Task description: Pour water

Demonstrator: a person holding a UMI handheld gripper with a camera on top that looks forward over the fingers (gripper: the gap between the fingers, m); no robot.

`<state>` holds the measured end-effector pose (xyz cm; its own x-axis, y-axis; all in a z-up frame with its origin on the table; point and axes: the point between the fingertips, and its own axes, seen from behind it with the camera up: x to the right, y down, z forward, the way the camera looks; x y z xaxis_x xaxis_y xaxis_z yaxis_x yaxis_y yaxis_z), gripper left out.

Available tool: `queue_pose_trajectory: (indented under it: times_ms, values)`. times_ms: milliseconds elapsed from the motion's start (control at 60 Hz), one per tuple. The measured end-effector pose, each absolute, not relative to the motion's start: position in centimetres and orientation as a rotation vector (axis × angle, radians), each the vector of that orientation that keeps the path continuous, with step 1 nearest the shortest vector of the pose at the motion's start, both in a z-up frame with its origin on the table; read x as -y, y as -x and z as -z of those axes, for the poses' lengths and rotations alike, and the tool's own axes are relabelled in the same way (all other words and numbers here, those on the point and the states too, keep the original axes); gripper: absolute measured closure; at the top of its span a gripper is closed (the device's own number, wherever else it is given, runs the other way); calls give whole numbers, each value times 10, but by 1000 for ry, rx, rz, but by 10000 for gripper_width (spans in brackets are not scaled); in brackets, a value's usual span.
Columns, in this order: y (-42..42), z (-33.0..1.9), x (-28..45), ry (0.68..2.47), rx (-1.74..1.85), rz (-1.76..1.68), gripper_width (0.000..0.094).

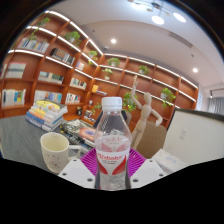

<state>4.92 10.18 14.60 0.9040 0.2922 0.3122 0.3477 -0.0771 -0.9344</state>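
Note:
A clear plastic water bottle (112,140) with a white cap and a red-and-white label stands upright between my gripper's (112,163) two fingers. Both magenta pads (90,161) press against its sides, so the gripper is shut on it. The bottle's base is hidden below the fingers. A cream mug (54,152) stands on the desk to the left of the bottle, just beyond the left finger, upright with its mouth up.
A stack of books (46,113) lies behind the mug. A wooden artist's mannequin (146,112) stands behind the bottle. A white laptop lid (192,136) is at the right. Wooden bookshelves (50,60) line the far wall.

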Motion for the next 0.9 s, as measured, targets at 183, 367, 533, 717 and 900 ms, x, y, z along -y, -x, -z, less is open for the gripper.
queue_pose_trajectory:
  times_ms: [183, 367, 533, 717, 900]
  values:
    - [-48, -124, -103, 1696, 263, -223, 560]
    - [-70, -112, -107, 1686, 235, -276, 549]
    - [-66, -111, -107, 1645, 229, -248, 550]
    - [-71, -111, -106, 1666, 203, -253, 433]
    - [-80, -110, -80, 1716, 144, -255, 166]
